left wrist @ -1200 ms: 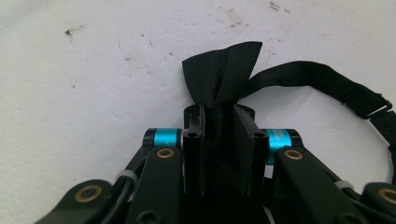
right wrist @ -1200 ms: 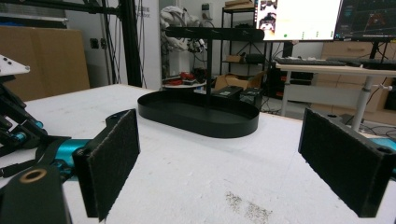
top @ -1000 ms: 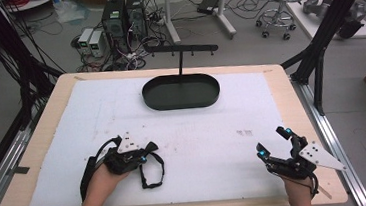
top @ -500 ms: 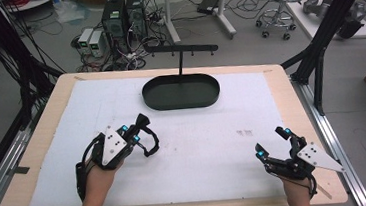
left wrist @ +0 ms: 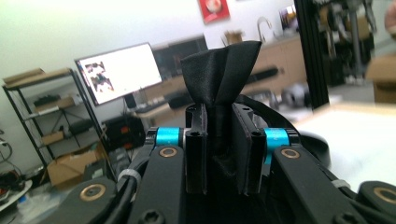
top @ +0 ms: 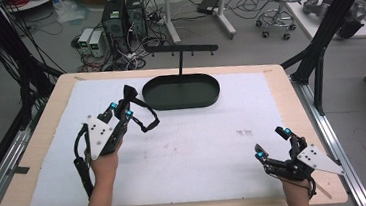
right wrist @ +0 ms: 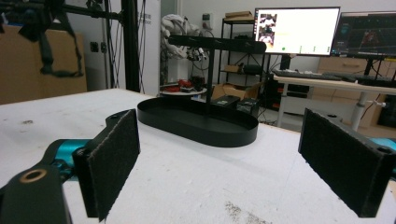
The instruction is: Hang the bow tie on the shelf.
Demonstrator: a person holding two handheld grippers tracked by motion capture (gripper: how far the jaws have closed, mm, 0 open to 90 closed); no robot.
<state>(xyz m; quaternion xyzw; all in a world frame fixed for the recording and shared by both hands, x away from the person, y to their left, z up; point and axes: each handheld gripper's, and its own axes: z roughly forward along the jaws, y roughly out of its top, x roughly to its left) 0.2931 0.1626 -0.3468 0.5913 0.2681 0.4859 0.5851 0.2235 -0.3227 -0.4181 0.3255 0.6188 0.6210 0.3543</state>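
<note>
Just left of the black oval tray (top: 180,91), the left gripper (top: 121,110) is clamping a black strap (top: 142,117), lifting it off the table. Well right of the tray, the right gripper (top: 271,144) is resting wide apart, gripping nothing.

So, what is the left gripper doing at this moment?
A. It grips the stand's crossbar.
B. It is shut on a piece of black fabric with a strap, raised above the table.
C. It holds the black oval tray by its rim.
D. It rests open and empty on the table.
B: the left gripper has its jaws closed on the black fabric, whose strap hangs in a loop above the table.
</note>
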